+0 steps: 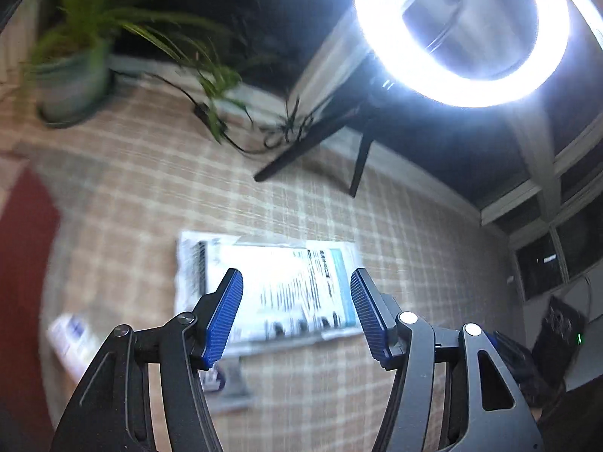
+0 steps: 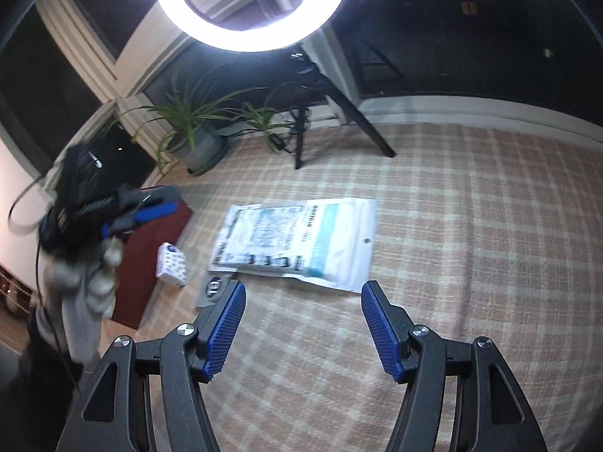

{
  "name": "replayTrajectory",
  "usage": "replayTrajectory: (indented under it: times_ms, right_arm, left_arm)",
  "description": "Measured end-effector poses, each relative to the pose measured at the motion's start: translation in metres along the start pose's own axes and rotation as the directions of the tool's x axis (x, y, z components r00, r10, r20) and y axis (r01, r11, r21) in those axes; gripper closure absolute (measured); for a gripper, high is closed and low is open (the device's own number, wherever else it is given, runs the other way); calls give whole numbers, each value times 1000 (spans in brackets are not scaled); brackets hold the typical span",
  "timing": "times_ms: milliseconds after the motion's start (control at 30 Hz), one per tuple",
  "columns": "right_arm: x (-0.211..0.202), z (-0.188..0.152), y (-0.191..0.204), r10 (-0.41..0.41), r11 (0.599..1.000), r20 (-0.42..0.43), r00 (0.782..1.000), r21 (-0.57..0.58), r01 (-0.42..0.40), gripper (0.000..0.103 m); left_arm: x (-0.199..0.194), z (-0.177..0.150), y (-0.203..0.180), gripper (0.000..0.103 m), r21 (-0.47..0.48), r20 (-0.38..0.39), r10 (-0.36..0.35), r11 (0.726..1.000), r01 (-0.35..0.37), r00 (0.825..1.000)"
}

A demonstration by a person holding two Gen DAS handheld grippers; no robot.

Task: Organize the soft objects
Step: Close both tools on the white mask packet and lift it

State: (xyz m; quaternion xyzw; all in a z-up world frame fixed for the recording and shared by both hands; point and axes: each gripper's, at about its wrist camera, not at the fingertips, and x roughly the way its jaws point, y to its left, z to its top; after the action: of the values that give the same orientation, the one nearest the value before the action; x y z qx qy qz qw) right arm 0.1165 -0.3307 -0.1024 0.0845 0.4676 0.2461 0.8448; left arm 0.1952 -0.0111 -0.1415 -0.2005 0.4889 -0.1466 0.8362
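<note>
Packet [image 2: 297, 241] lies, apparently flat, ahead of spread right gripper [image 2: 303, 326].

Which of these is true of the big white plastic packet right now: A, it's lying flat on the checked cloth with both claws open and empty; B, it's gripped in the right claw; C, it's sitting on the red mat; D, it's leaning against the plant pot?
A: the white packet lies flat on the checked cloth, and the right claw and left claw each stand open with nothing between them.
</note>
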Motion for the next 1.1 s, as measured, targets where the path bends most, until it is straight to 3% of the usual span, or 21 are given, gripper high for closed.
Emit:
replayTrajectory:
  times_ms: [67, 233, 333, 467, 700, 1100]
  right_arm:
    - [3, 0, -9, -15, 1000, -2, 1000, 13, 15, 43]
    - [8, -8, -36, -31, 997, -13, 999, 73, 32, 43]
    - [10, -13, -49, -43, 994, -18, 999, 100, 44, 43]
    - [10, -17, -64, -47, 989, -21, 999, 141, 49, 43]
    - [11, -22, -76, -45, 980, -23, 999, 192, 49, 43]
    - [14, -22, -67, -38, 985, -26, 999, 169, 42, 43]
  left_arm:
    - [30, 18, 3, 44, -14, -62, 8, 1000, -9, 998]
    - [77, 48, 18, 47, -65, -134, 60, 995, -69, 989]
    - [97, 60, 26, 47, -64, -169, 109, 991, -121, 980]
    - [116, 67, 34, 48, -53, -224, 120, 989, -135, 967]
    - [133, 65, 49, 48, -68, -293, 108, 989, -133, 950]
    - [131, 44, 32, 48, -29, -359, 55, 997, -70, 932]
